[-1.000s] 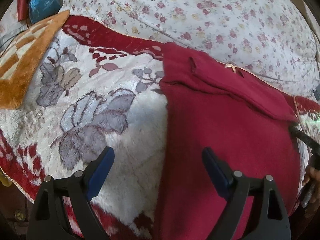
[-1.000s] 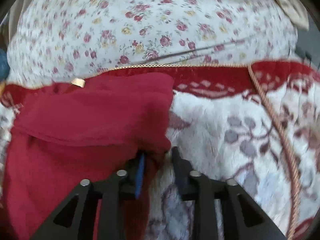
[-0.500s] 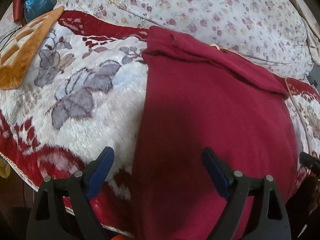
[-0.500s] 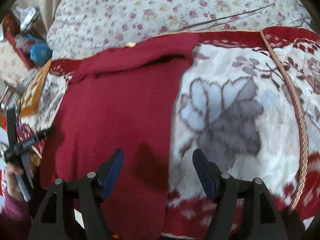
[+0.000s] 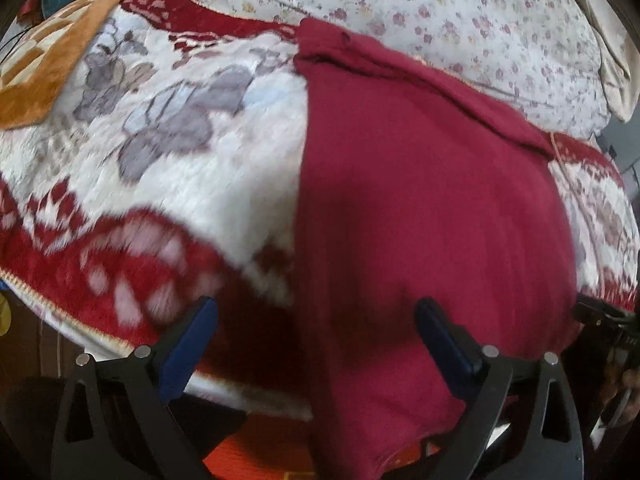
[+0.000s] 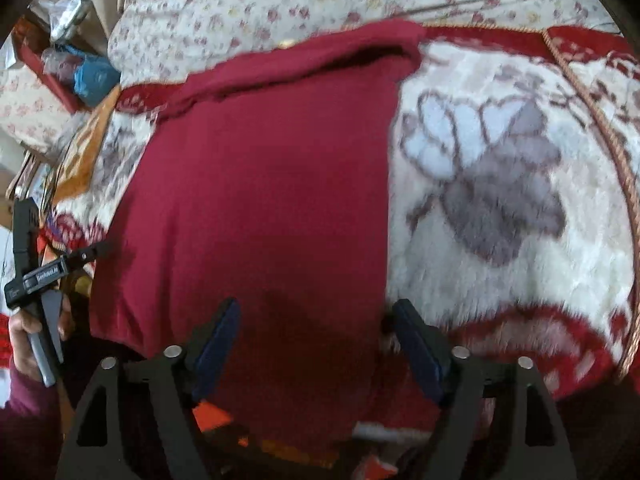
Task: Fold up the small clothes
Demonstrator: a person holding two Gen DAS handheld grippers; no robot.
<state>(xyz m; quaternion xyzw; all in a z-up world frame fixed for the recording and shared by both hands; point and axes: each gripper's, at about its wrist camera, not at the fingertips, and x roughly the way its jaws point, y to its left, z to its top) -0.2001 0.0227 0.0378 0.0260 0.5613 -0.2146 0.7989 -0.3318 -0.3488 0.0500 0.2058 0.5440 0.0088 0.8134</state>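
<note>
A dark red garment (image 5: 420, 208) lies flat on the flowered blanket (image 5: 180, 152), its far end folded over as a narrow band, its near end hanging over the bed's front edge. It also shows in the right wrist view (image 6: 264, 200). My left gripper (image 5: 316, 344) is open and empty, low at the garment's near left edge. My right gripper (image 6: 316, 340) is open and empty, low over the garment's near right part. The left gripper's body (image 6: 36, 276) shows in a hand at the far left.
A floral quilt (image 5: 440, 12) is heaped behind the blanket. An orange patterned mat (image 5: 44, 68) lies at the far left. A blue bag (image 6: 94, 76) and clutter sit beside the bed. A cord trim (image 6: 600, 128) edges the blanket on the right.
My right gripper let go of the garment's folded corner and opened. Both grippers pulled back toward the bed's near edge and dropped lower.
</note>
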